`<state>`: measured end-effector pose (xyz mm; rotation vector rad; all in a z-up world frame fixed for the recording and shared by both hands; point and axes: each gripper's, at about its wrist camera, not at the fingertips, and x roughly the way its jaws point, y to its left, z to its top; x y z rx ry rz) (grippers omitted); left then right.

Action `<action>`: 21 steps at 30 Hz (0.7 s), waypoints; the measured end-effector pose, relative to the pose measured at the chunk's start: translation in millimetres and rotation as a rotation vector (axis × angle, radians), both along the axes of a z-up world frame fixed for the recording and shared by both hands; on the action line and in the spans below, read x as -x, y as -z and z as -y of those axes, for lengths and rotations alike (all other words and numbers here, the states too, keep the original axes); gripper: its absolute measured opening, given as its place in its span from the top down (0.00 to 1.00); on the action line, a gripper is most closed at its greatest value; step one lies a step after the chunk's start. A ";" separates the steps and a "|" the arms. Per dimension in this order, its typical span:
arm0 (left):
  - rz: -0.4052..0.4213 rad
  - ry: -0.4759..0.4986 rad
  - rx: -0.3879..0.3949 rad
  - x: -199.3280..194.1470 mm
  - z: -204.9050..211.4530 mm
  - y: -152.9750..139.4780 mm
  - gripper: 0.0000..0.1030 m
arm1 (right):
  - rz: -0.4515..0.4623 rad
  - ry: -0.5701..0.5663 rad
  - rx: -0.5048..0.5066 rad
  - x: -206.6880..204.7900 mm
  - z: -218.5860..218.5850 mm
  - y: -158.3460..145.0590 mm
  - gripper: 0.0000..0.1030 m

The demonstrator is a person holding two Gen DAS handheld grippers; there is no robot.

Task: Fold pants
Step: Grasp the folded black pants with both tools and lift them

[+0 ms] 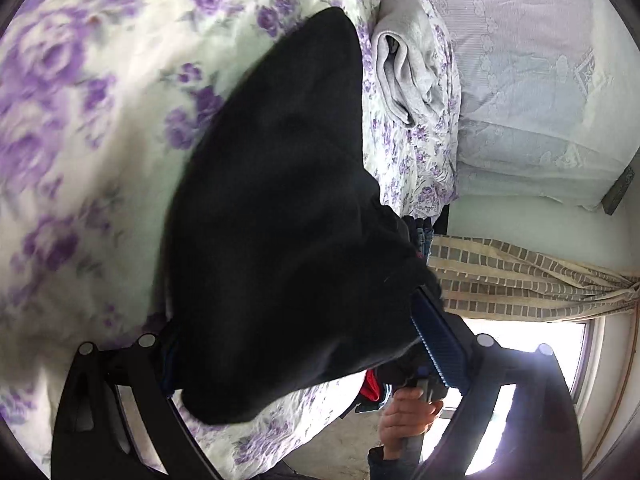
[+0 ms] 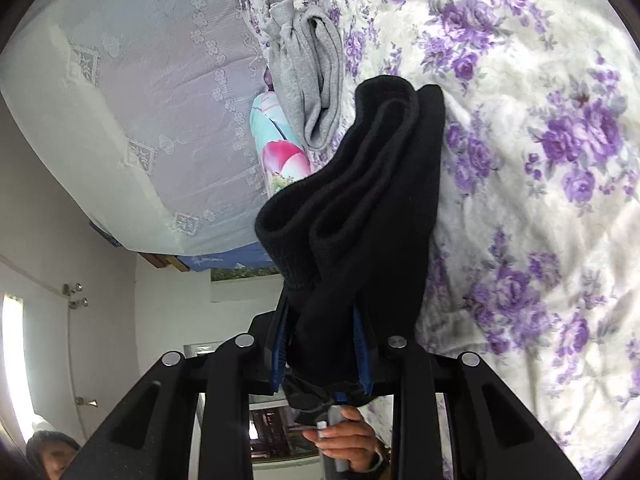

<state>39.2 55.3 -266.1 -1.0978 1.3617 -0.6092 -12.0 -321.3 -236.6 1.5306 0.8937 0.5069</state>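
Observation:
The black pants [image 1: 280, 208] hang in a folded bundle over the floral bedspread [image 1: 80, 120]. My left gripper [image 1: 296, 352] is shut on the black pants; the cloth fills the gap between its blue-padded fingers [image 1: 440, 352] and hides the left pad. My right gripper [image 2: 322, 348] is also shut on the black pants [image 2: 360, 208], gripping their ribbed cuffs between its blue pads [image 2: 362, 354]. The doubled-over cloth stands up from the jaws. In the left wrist view the other hand and gripper [image 1: 412, 404] hold the same pants below.
A folded grey garment [image 1: 404, 64] lies on the bedspread near the lilac lace pillow [image 1: 528, 92]; it also shows in the right wrist view [image 2: 308, 80]. A checked curtain [image 1: 520, 280] and window are beside the bed. A person's head [image 2: 52, 452] is at lower left.

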 end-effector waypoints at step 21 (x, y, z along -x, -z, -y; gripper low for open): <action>0.256 0.356 -0.452 -39.6 59.4 -35.3 0.65 | 0.030 -0.098 0.411 18.1 -15.3 20.6 0.69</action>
